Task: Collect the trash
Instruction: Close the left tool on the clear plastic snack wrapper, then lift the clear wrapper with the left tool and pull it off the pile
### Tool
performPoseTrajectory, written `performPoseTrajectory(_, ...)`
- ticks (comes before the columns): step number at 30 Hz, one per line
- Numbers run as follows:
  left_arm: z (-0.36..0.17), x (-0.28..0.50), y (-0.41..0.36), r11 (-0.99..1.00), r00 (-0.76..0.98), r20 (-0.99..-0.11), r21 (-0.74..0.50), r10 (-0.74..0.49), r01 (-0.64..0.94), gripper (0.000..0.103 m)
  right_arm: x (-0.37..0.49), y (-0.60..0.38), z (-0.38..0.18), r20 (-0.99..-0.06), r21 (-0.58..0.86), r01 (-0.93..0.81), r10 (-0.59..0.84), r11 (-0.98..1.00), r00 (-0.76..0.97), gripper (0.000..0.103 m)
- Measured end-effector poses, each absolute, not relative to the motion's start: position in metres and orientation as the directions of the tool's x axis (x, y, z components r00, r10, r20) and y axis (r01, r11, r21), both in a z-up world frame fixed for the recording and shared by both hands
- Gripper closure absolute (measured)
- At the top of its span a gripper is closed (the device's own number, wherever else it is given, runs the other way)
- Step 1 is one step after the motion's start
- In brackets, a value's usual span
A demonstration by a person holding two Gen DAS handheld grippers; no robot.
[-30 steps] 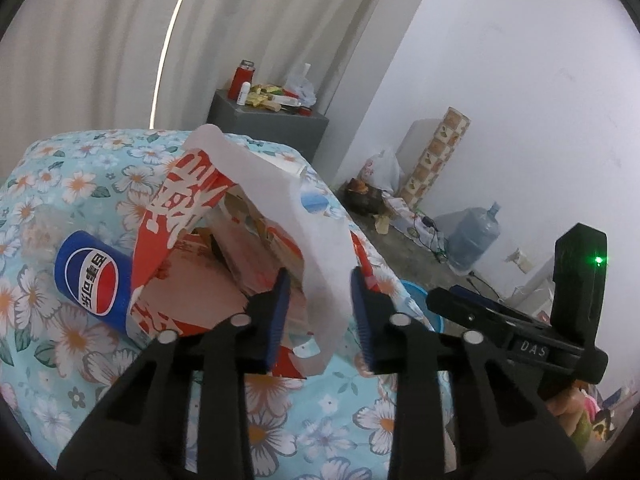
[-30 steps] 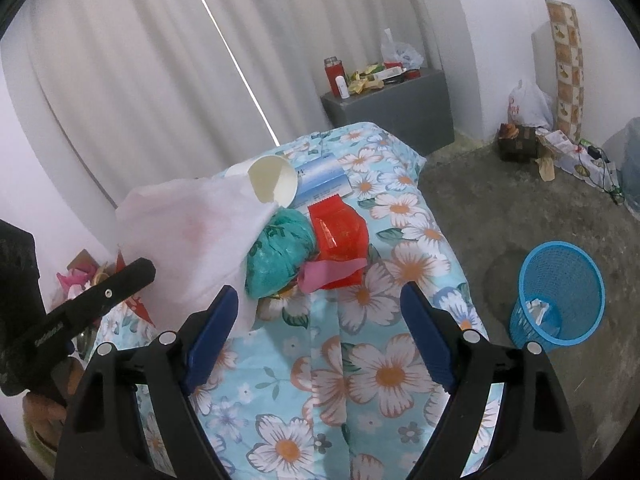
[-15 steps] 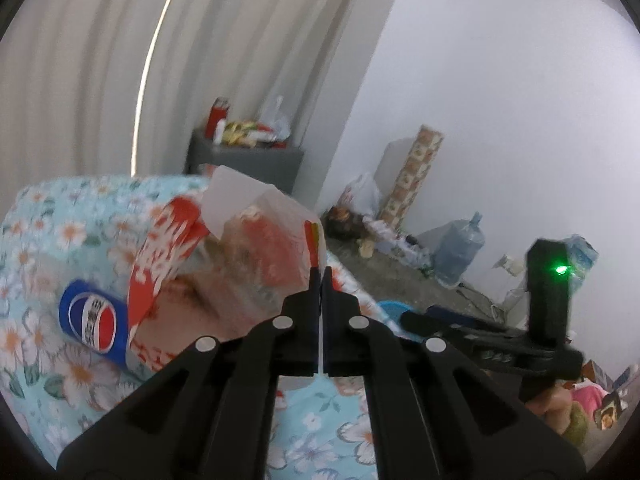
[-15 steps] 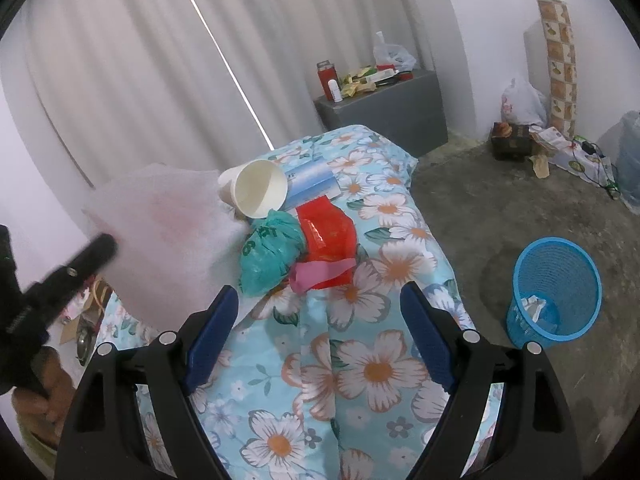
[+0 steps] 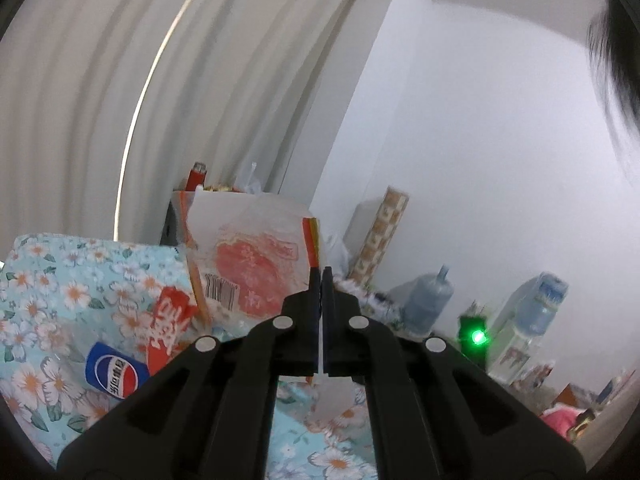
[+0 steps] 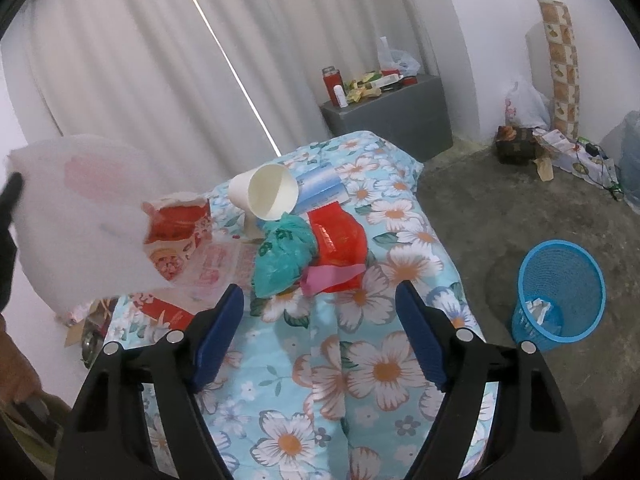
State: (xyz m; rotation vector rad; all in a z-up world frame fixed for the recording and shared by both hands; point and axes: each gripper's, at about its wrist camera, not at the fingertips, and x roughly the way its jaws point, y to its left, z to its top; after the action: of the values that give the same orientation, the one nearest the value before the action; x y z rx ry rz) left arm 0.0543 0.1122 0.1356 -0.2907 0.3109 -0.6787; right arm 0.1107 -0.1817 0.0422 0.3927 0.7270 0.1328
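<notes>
A Pepsi globe logo with white Chinese characters under it is showing on the blue cup. A barcode is showing on the white bag; its red print is too blurred to read. White Chinese characters are showing on the red box, too distorted to read. Nothing else is reading clearly.

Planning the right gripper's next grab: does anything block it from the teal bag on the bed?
Nothing visible does. The right gripper is open, with only flowered bedspread between it and the teal bag.
</notes>
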Motion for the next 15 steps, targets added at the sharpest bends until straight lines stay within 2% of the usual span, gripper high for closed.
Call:
performPoseTrajectory(10,0.141,0.044,0.168,0.728,0.767,-0.151,-0.472,-0.623,0.498,0.103,0.11,-0.156,0.05,-0.594,0.386,-0.077,0.312,0.919,0.741,0.032)
performPoseTrajectory(15,0.143,0.038,0.195,0.723,0.787,-0.127,-0.504,-0.603,0.473,0.103,0.113,-0.13,0.059,-0.565,0.359,-0.184,0.369,0.915,0.738,0.032)
